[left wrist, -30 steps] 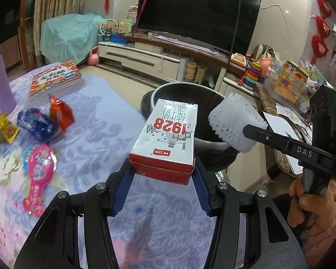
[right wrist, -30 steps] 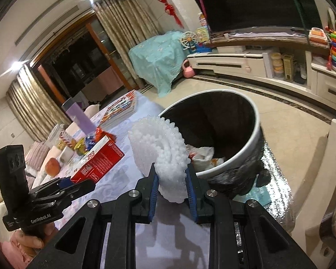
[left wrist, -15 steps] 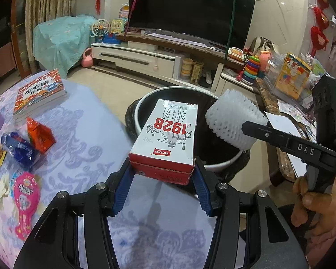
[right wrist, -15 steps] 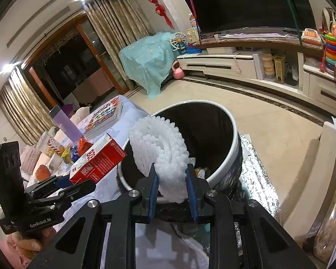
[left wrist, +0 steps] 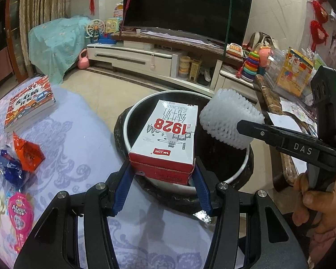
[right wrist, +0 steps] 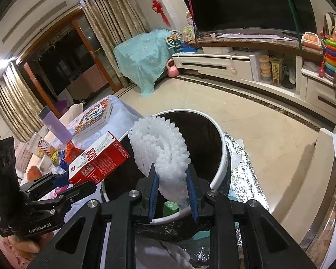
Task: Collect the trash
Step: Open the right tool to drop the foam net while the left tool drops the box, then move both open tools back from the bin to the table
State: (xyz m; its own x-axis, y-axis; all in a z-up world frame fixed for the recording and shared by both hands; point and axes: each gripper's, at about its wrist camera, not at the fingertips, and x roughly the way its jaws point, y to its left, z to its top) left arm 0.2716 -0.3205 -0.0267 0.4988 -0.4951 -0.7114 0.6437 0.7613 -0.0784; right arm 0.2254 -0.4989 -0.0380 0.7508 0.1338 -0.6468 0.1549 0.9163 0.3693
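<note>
Red-and-white milk carton (left wrist: 168,139): clamped at its near end between the blue pads of the left gripper (left wrist: 163,179), held over the bin's near-left rim.
White foam net (right wrist: 161,152): pinched in the right gripper (right wrist: 171,188), above the bin's mouth.
Bin (left wrist: 242,170): black, white-rimmed, standing just off the table's edge.
Table (left wrist: 82,157): lilac cloth; snack wrappers (left wrist: 26,154) near its left edge, books (left wrist: 29,105) at the far-left corner.

The left gripper (left wrist: 162,174) clamps a red-and-white milk carton (left wrist: 165,139) between its blue fingers (left wrist: 122,188) above the open black trash bin (left wrist: 224,157). Beside it, the right gripper (left wrist: 242,125) holds a white foam net (left wrist: 226,118) over the same bin. Snack wrappers (left wrist: 26,154) and a book (left wrist: 30,103) lie on the worktop (left wrist: 82,148).
</note>
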